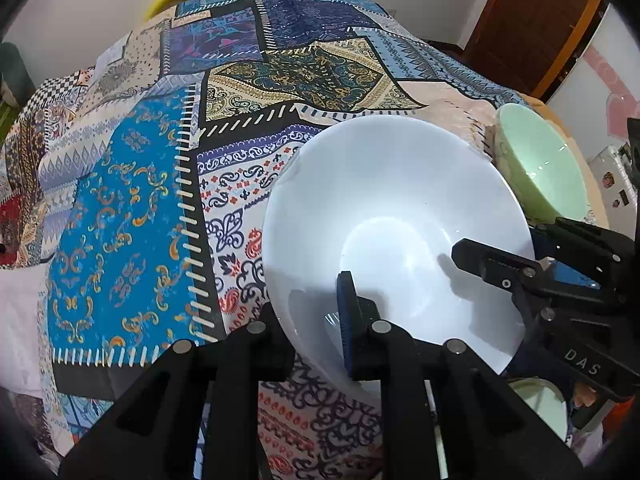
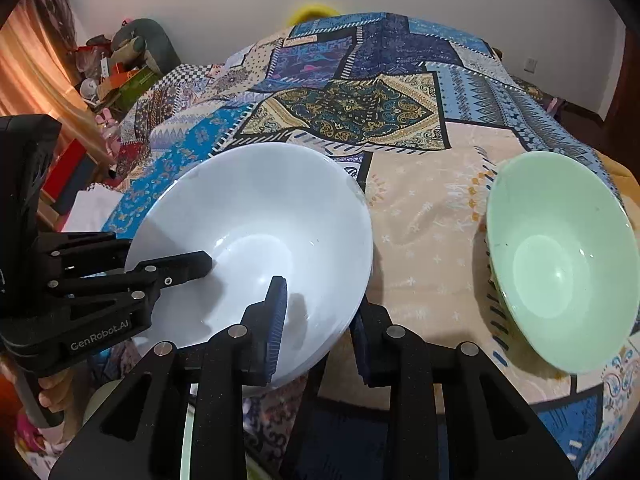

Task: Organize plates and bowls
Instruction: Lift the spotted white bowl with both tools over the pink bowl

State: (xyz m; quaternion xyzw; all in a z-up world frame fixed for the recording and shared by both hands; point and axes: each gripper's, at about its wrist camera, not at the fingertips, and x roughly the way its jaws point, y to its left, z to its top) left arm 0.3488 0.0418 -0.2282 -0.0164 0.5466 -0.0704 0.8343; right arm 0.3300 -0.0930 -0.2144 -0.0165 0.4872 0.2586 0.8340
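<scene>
both hand-held grippers angled downward, clamped on white bowl (image 2: 256,240) rim

You have a patchwork-print cloth (image 2: 360,112) spread across the whole surface, a yellow object (image 2: 312,11) peeking over its far edge, clutter of boxes and toys (image 2: 120,76) by the orange curtain (image 2: 28,68), and a brown wooden door (image 1: 528,20) beyond
</scene>
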